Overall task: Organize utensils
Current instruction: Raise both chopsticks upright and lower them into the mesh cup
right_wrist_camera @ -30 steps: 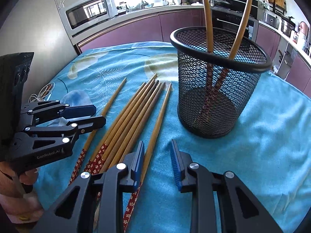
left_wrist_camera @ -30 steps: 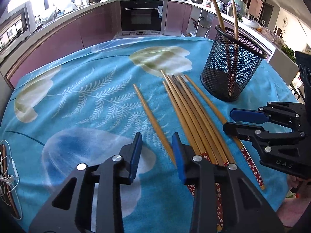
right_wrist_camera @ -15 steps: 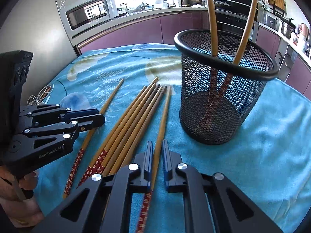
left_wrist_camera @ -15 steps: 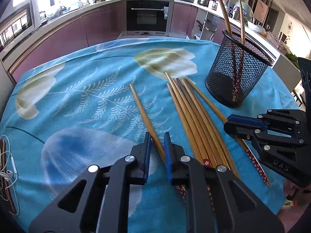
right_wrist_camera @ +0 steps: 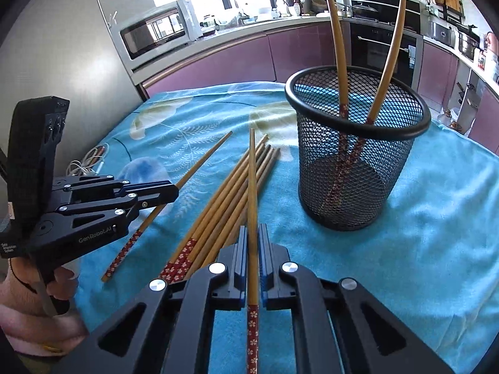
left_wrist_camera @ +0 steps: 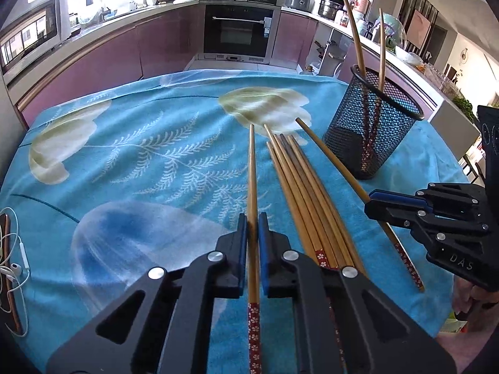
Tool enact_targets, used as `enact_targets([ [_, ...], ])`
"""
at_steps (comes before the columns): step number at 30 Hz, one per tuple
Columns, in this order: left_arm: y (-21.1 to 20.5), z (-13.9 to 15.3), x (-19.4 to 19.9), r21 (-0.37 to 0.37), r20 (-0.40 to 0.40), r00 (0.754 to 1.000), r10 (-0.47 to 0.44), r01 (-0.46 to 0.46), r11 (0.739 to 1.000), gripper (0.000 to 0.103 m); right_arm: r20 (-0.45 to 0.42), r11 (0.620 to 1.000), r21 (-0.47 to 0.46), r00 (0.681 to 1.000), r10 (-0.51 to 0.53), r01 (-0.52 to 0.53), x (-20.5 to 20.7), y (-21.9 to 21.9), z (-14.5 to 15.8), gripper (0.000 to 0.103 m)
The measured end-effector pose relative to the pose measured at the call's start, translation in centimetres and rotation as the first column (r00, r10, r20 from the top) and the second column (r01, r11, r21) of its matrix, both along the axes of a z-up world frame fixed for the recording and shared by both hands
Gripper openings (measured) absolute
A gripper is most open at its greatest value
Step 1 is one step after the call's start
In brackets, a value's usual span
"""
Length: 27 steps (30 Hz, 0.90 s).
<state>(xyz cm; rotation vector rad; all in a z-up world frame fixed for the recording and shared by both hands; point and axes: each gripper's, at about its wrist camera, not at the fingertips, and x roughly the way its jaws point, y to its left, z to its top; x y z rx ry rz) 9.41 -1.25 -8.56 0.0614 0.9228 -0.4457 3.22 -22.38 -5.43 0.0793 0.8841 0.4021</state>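
My left gripper (left_wrist_camera: 252, 218) is shut on a single wooden chopstick (left_wrist_camera: 252, 168) with a red flowered end, which runs straight out between the fingers. To its right, several more chopsticks (left_wrist_camera: 299, 193) lie side by side on the blue cloth. My right gripper (right_wrist_camera: 252, 233) is shut on another chopstick (right_wrist_camera: 252, 174), whose tip crosses over that bundle (right_wrist_camera: 218, 205). Each gripper shows in the other's view: the right gripper (left_wrist_camera: 371, 202) and the left gripper (right_wrist_camera: 174, 190). A black mesh cup (right_wrist_camera: 352, 168) (left_wrist_camera: 371, 143) stands far right with two chopsticks upright in it.
The table carries a blue flowered cloth (left_wrist_camera: 140, 162). White earphones and a cable (left_wrist_camera: 12, 268) lie at its left edge. A person's hand (right_wrist_camera: 46, 296) grips the left tool. Purple kitchen cabinets, an oven (left_wrist_camera: 240, 31) and a microwave (right_wrist_camera: 156, 31) ring the table.
Both grippers went from open to shut, each around one chopstick. The two chopsticks now line up with the fingers, where before they lay slanted on the cloth.
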Motion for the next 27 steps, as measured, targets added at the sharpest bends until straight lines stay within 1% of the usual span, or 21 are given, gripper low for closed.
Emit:
enact_targets([
  [3, 0.4, 1.0, -0.4, -0.040, 0.009, 1.000, -0.013, 0.013, 0.999, 0.008, 0.030, 0.999, 0.030, 0.999, 0.013, -0.014, -0.6, -0.3, 1.0, 0.006],
  [8, 1.1, 3.5, -1.1, -0.147, 0.028, 0.998, -0.049, 0.053, 0.988, 0.008, 0.090, 0.996, 0.078, 0.996, 0.026, -0.033, -1.5, -1.3, 3.1, 0.006],
  [13, 1.6, 6.1, -1.7, -0.247, 0.048, 0.996, -0.081, 0.090, 0.965, 0.007, 0.150, 0.994, 0.105, 0.989, 0.019, -0.035, -2.3, -2.4, 5.1, 0.006],
  [18, 2.0, 9.2, -2.7, -0.328, 0.100, 0.989, -0.112, 0.139, 0.934, 0.007, 0.208, 0.994, 0.109, 0.978, -0.003, -0.020, -2.6, -3.2, 7.0, 0.006],
  [24, 2.2, 12.5, -2.9, -0.380, 0.166, 0.980, -0.114, 0.170, 0.909, 0.007, 0.271, 0.993, 0.115, 0.962, -0.030, -0.001, -2.9, -5.1, 9.5, 0.006],
  [27, 1.5, 13.9, -2.5, -0.387, 0.199, 0.974, -0.106, 0.177, 0.905, 0.007, 0.302, 0.994, 0.107, 0.952, -0.045, 0.013, -2.8, -5.7, 10.9, 0.006],
])
